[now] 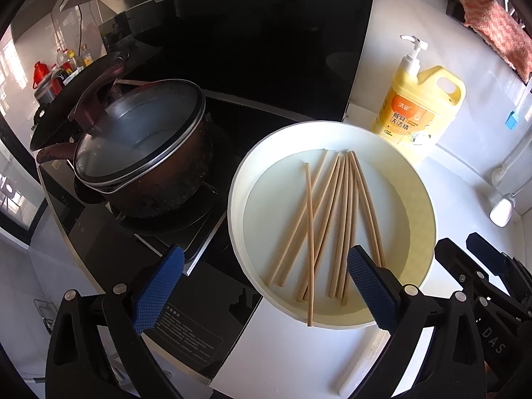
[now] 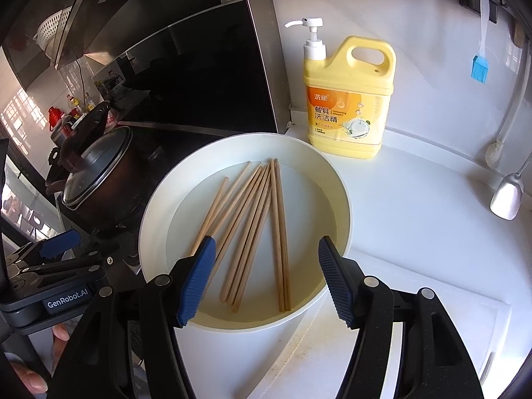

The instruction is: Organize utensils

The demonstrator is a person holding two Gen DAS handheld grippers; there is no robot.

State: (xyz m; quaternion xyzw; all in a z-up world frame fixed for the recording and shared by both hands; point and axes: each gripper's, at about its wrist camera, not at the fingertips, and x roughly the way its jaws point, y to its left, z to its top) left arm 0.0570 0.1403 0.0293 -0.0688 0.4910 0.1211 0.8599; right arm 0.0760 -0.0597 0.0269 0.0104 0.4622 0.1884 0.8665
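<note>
While both tongs (image 1: pixel 266 286) (image 2: pixel 266 282) hover wide and empty, chopsticks (image 2: pixel 252 226) (light, stiff, slick) want pinching mid-length in the bowl (image 2: pixel 156 206).

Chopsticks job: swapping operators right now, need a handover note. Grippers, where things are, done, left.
Left gripper: open, empty, above the near left rim of the white basin.
Right gripper: open, empty, over the basin's near edge.
Chopsticks: all loose in the basin, fanned and crossing, far tips bunched toward the yellow detergent jug.
Done: nothing picked up yet.
Left: gather the chopsticks, align them, move them out. No holder is in view, so find the destination first.
</note>
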